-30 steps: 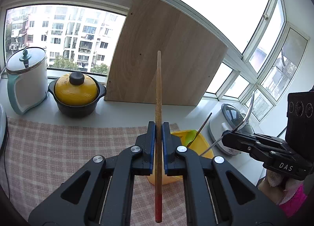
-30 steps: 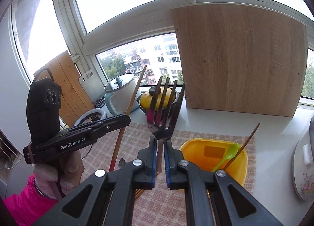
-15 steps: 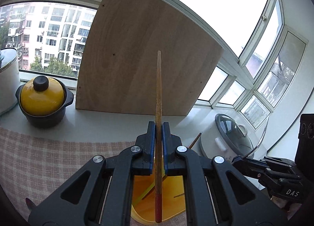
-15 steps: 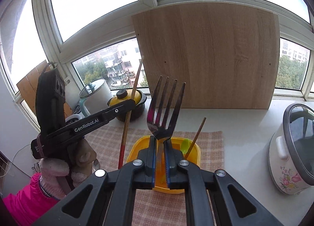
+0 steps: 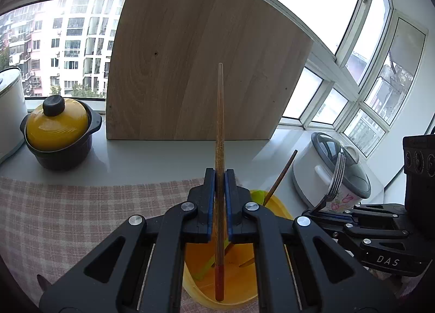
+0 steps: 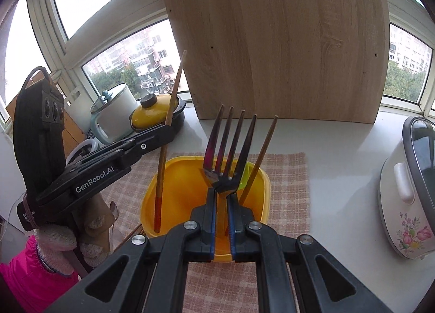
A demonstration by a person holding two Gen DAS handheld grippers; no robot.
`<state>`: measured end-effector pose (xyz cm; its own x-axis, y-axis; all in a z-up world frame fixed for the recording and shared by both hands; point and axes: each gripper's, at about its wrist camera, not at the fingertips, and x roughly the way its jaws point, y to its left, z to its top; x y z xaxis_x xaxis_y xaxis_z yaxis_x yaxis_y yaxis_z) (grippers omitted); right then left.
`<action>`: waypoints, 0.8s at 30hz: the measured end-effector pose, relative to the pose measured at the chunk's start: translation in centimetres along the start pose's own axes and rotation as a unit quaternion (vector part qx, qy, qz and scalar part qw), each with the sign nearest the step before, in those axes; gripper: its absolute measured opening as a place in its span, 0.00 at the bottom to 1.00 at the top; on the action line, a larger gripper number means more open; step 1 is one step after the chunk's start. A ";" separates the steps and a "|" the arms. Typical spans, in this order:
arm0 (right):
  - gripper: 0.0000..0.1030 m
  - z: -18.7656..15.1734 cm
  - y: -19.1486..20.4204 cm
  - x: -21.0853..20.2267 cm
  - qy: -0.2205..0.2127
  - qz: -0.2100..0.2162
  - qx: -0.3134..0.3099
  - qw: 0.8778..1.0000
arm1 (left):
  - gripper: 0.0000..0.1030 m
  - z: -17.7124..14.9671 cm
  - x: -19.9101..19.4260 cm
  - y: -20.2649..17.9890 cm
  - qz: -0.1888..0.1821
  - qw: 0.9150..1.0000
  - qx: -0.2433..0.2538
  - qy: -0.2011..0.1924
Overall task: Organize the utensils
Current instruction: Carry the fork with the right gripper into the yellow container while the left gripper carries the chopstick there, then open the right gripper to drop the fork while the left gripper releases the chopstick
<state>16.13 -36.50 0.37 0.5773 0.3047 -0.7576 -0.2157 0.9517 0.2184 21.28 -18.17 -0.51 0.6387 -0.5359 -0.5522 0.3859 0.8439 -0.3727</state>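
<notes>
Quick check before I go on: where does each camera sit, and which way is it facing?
Left wrist: rides the left gripper, looks along its chopstick to the wooden board; the right gripper shows at right.
Right wrist: rides the right gripper, looks over the fork into the yellow tub; a gloved hand shows at left.
Shared: tub, board, yellow-lidded pot, rice cooker.
</notes>
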 end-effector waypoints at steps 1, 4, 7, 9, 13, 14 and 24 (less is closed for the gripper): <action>0.04 -0.1 0.0 0.5 0.004 0.000 0.001 1.000 | 0.04 -0.1 0.0 0.1 -0.001 1.000 0.001 0.004; 0.04 -0.3 0.2 1.7 0.015 -0.001 -0.001 1.000 | 0.04 -0.6 -0.2 0.0 0.000 1.000 0.008 0.016; 0.04 -0.4 0.2 2.8 0.025 -0.004 0.000 1.000 | 0.04 -1.1 -0.2 -0.2 0.003 0.999 0.017 0.027; 0.05 -0.5 0.0 3.4 0.031 -0.005 0.004 0.999 | 0.04 -1.3 -0.2 -0.4 0.004 0.999 0.019 0.032; 0.05 -0.6 -0.4 4.3 0.037 -0.010 0.009 0.999 | 0.04 -1.9 -0.2 -0.4 0.001 0.999 0.018 0.045; 0.05 -0.6 -0.5 4.4 0.038 -0.010 0.010 0.999 | 0.04 -2.0 -0.1 -0.4 0.000 0.999 0.019 0.048; 0.22 -0.7 -0.8 4.5 0.036 -0.010 0.012 0.999 | 0.04 -2.6 -0.6 -0.8 0.005 0.997 0.029 0.071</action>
<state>18.32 -35.93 -3.67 0.5232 0.2834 -0.8037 -0.1849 0.9584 0.2176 18.85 -18.58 -1.82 0.5444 -0.5219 -0.6567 0.4207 0.8471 -0.3246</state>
